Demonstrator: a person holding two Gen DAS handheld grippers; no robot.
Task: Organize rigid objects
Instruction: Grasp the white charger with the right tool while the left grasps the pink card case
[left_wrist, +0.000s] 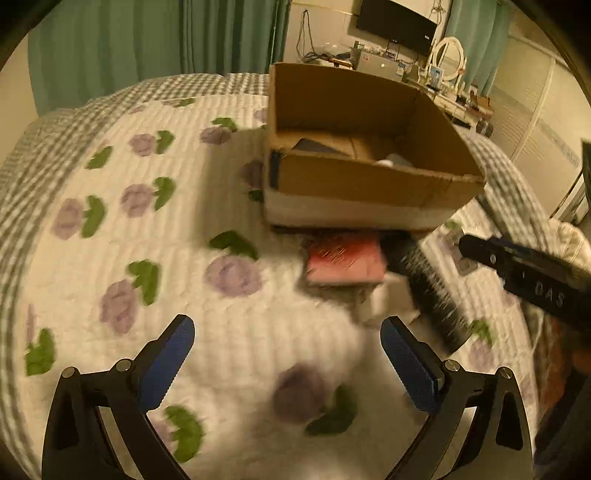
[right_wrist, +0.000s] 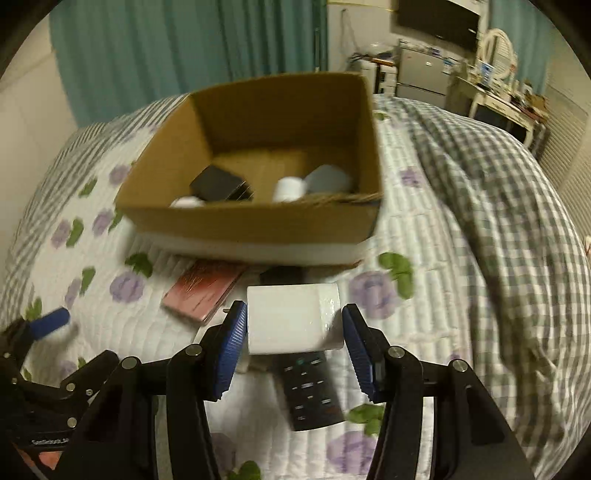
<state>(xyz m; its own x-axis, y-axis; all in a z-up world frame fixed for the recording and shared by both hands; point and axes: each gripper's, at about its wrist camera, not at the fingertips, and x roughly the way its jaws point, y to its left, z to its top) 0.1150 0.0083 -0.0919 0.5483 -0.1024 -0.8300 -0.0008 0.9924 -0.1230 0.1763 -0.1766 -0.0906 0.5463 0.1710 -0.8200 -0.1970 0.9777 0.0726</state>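
Note:
A cardboard box sits on the quilted bed and holds a black block, a white cylinder and a grey object. My right gripper is shut on a white block, held above a black remote. A pink booklet lies in front of the box. In the left wrist view my left gripper is open and empty over the quilt, short of the box, the pink booklet and the remote.
The bed is covered by a flowered white quilt with a grey checked blanket on the right. Green curtains, a desk and a wall screen stand behind. The right gripper's arm crosses the left wrist view at right.

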